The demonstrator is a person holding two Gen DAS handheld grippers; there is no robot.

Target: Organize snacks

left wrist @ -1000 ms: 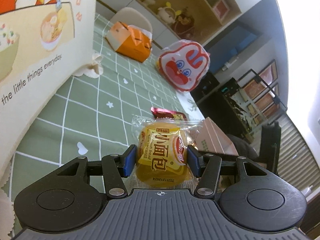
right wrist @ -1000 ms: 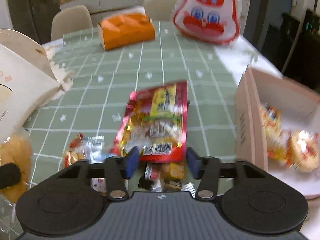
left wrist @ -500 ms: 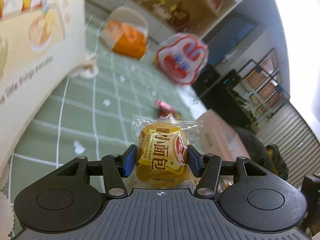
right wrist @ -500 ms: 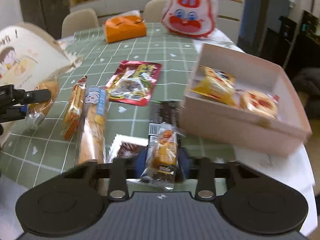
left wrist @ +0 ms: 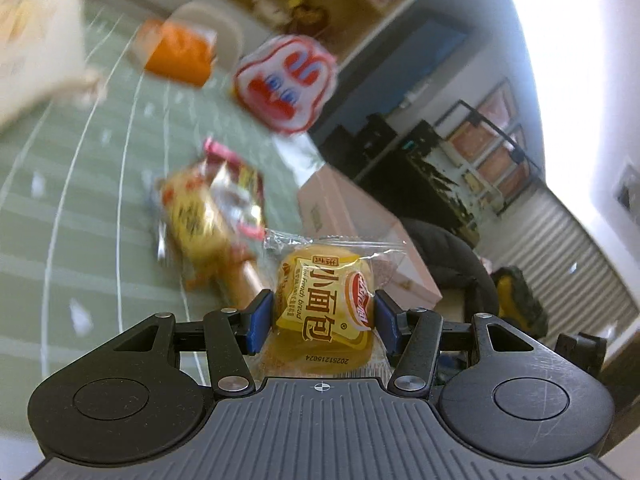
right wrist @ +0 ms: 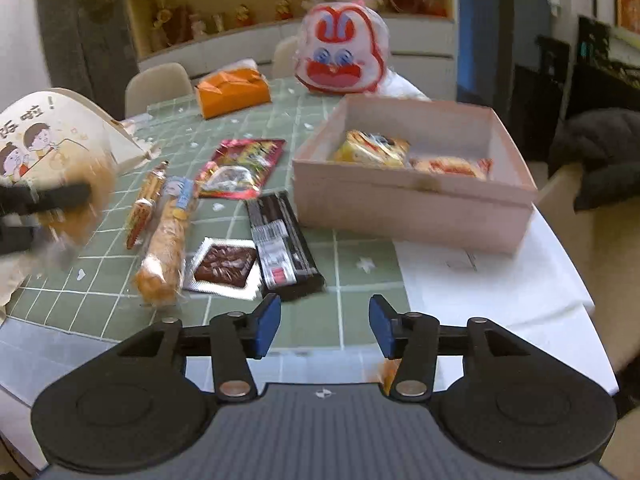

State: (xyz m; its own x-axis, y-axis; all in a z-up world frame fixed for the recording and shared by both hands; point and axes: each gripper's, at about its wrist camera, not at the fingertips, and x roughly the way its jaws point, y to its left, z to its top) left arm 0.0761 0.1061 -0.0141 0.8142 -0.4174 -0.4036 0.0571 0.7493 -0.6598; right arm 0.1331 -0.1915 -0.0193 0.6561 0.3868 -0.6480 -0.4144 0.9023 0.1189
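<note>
My left gripper is shut on a yellow mini bread packet, held above the green checked tablecloth. In the right wrist view it shows blurred at the far left edge. My right gripper hangs over the table's near edge; its jaws are opening with nothing between them. An orange scrap peeks out under its right finger. The pink box to the right front holds a few wrapped snacks. Loose on the cloth lie a long bread roll, a black packet, a chocolate packet and a red packet.
A rabbit-face bag and an orange box stand at the far end. A cream cartoon-printed box rises at the left. White paper lies under the pink box. Chairs and shelves stand behind the table.
The left gripper carried the bread packet rightward, past the cartoon box and over the loose snacks. The right gripper drew back, shut on a small orange packet half a second ago, and has since opened without it.
</note>
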